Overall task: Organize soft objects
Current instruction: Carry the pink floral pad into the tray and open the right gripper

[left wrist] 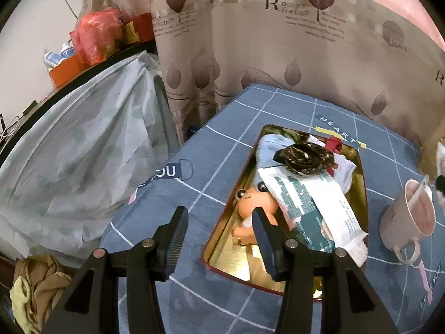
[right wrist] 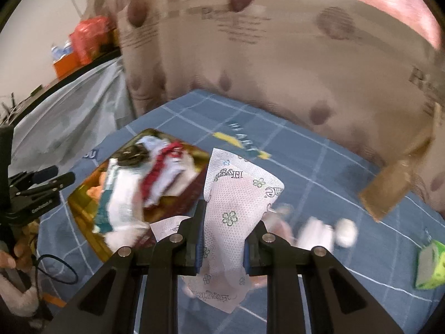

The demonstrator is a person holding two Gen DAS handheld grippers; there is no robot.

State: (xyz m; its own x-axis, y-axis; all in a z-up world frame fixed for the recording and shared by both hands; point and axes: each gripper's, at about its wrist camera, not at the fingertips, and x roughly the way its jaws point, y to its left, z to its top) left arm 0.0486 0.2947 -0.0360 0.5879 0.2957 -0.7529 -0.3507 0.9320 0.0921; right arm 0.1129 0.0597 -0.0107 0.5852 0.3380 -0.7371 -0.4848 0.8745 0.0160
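Observation:
A gold tray on the blue checked cloth holds an orange plush toy, a white-and-teal wipes pack, a dark coiled band, a light blue cloth and a red-and-white piece. My left gripper hovers open over the tray's near left rim, nothing between its fingers. My right gripper is shut on a white tissue pack with green flowers, held above the cloth just right of the tray. The left gripper also shows at the right wrist view's left edge.
A pink mug with a spoon stands right of the tray. A green-and-grey soft block lies at the far right, a blurred white item near it. A patterned curtain hangs behind. A person's hand holds the left gripper.

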